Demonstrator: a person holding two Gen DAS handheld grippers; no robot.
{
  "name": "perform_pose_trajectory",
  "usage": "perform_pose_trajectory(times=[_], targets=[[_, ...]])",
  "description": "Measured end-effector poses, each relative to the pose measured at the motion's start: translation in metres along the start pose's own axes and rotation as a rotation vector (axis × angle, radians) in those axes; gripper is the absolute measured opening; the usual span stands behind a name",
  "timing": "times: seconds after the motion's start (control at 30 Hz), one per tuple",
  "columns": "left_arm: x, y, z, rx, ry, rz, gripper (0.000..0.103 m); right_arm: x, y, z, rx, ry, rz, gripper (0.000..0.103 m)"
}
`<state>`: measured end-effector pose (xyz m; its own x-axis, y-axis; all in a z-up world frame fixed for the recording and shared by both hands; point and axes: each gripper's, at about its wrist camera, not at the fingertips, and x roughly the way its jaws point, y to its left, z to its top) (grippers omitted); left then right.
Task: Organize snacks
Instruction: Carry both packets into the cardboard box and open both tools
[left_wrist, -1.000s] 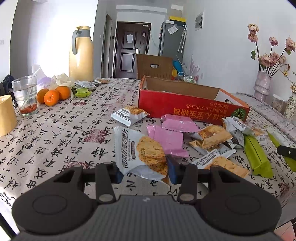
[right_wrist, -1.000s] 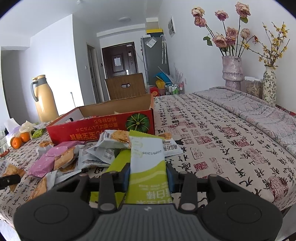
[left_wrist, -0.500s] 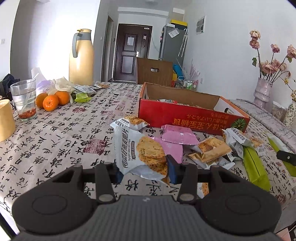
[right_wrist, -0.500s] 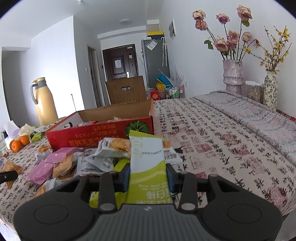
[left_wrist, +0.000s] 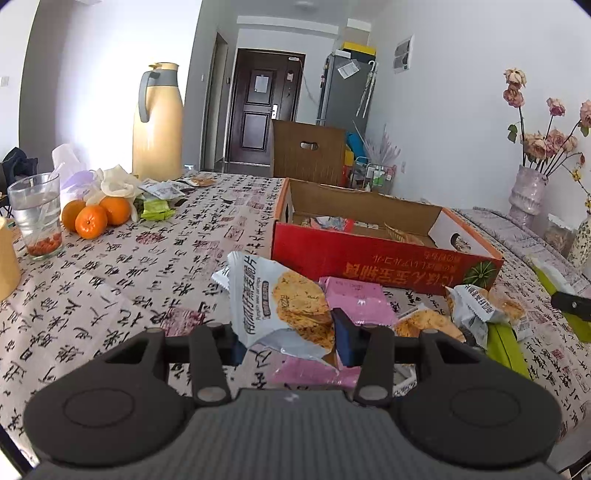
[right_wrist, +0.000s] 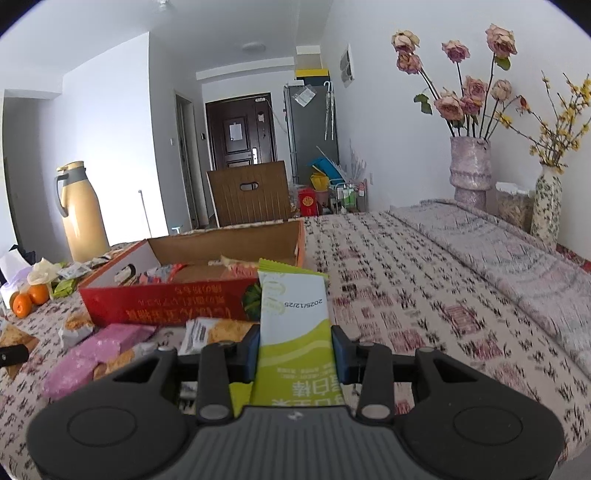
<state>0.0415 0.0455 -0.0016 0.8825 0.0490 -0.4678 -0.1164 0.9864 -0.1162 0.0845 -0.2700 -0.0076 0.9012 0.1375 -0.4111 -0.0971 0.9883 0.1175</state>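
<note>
Mid-carry: left gripper (left_wrist: 284, 341) clamps cracker packet (left_wrist: 280, 302), right gripper (right_wrist: 294, 352) clamps green bar (right_wrist: 295, 325); next, probably drop both into red box (left_wrist: 384, 264).

Ahead of both grippers, white walls (left_wrist: 443, 122) run back to a dark panelled door (left_wrist: 260, 114) at the far end of the room. Right of the door stands a grey refrigerator (left_wrist: 347, 92) with a yellow box (left_wrist: 357, 48) on top. A brown chair back (left_wrist: 308, 153) with a handle slot sits at the table's far edge. The table (right_wrist: 424, 280) carries a cloth printed with black calligraphy and red seals. Far right, against the wall — a pale textured vase (right_wrist: 470, 168) of dried pink roses and a slimmer floral vase (right_wrist: 546, 206) of yellow sprigs. Strong daylight enters from the left; a round ceiling light (right_wrist: 253, 46) is visible overhead.
</note>
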Motion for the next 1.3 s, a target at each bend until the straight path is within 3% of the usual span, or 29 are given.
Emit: perform_pose_trajectory(times=[0.3,0.83,1.07,1.3], targets=[[0.015,-0.009,0.025,0.071,-0.045,-0.009,0.046,0.024,0.002,0.02,-0.009,-0.018,0.02,0.038],[0.075,-0.049,0.104,0.134,-0.101,-0.067,0.046,0.086,0.015,0.07,-0.079,-0.056,0.055,0.038],[0.115,-0.066,0.133,0.132,-0.071,-0.05,0.046,0.126,0.031,0.089,-0.105,-0.002,0.069,0.038],[0.168,-0.079,0.14,0.128,0.011,-0.001,0.046,0.178,0.052,0.104,-0.113,0.064,0.06,0.038]])
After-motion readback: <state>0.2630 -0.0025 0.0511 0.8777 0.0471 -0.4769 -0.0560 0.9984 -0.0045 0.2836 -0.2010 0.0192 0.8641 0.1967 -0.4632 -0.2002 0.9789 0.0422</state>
